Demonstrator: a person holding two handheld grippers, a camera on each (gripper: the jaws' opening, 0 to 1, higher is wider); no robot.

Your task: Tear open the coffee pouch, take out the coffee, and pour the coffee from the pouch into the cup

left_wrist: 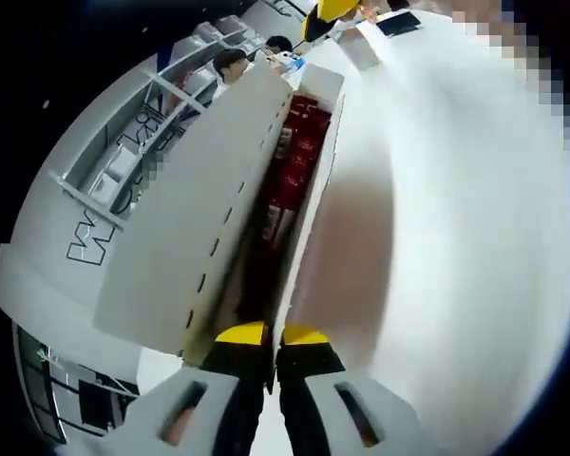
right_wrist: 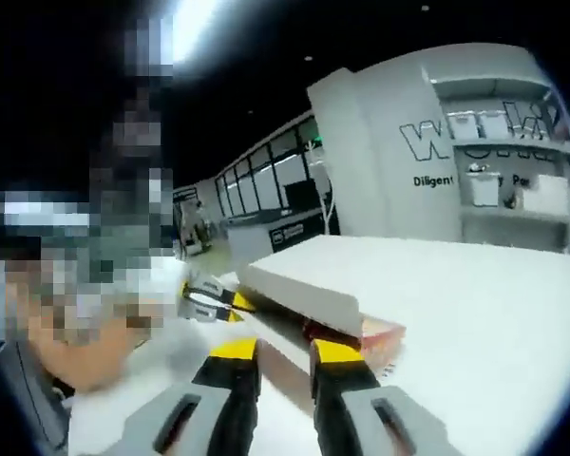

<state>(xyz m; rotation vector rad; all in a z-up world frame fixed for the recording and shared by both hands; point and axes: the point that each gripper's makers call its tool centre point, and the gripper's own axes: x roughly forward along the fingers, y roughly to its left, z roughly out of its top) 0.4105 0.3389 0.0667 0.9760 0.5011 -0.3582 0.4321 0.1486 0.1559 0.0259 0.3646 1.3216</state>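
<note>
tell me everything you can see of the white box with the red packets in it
The white box looks like thin cardboard, long and narrow, with a dashed tear line along one panel and its flap lifted. Red packets stand packed in a row in the opening. It lies on the white table. The left hand-held gripper is shut on the box's near end. In the right gripper view the right hand-held gripper sits open just before it.
</note>
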